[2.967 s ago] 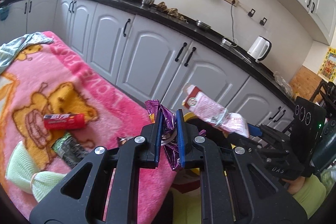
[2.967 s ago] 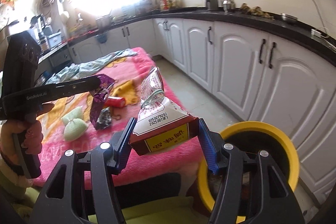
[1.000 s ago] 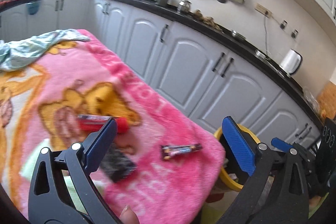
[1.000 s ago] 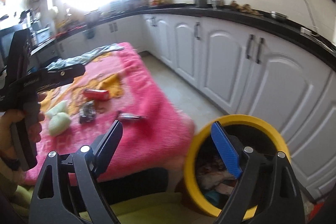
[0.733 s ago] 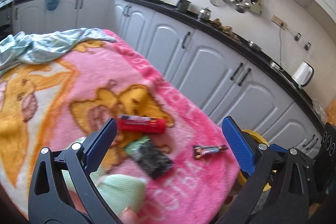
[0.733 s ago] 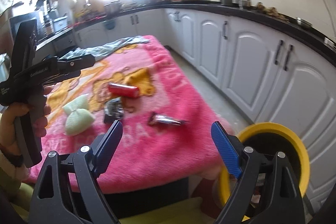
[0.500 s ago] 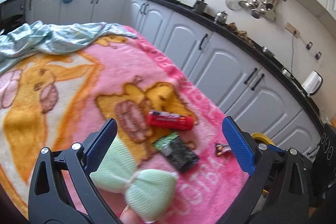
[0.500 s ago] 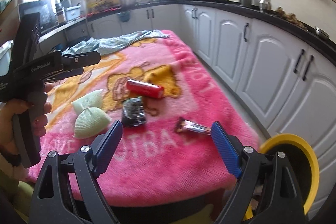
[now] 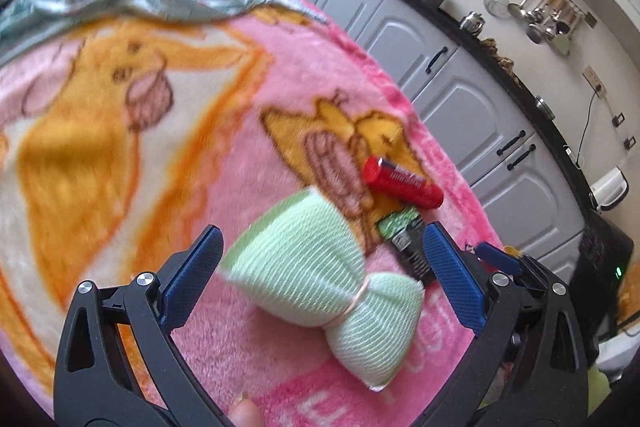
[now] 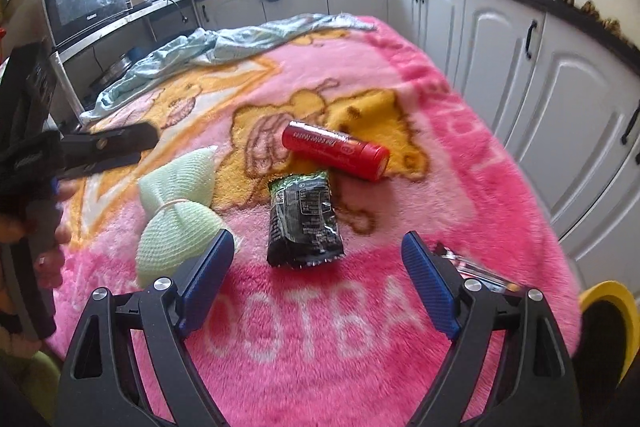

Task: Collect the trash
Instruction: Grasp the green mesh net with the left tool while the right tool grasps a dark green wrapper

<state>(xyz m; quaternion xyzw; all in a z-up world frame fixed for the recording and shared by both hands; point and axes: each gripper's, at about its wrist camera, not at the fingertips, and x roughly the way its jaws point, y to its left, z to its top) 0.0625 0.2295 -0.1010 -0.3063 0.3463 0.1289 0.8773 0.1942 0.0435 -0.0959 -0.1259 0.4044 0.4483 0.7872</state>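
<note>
Right tool (image 10: 318,275) tilted down over the bench, jaws wide but closing, above black wrapper (image 10: 304,223); left tool (image 9: 320,269) spread around green bundle (image 9: 320,279); yellow bin (image 10: 610,301) contents unseen.

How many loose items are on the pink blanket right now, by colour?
Red: 1, the red tube
Black and green: 1, the snack packet
Pale green: 1, the mesh bundle
Dark and shiny: 1, the candy bar wrapper
Light blue: 1, the crumpled cloth
Total: 5
</note>
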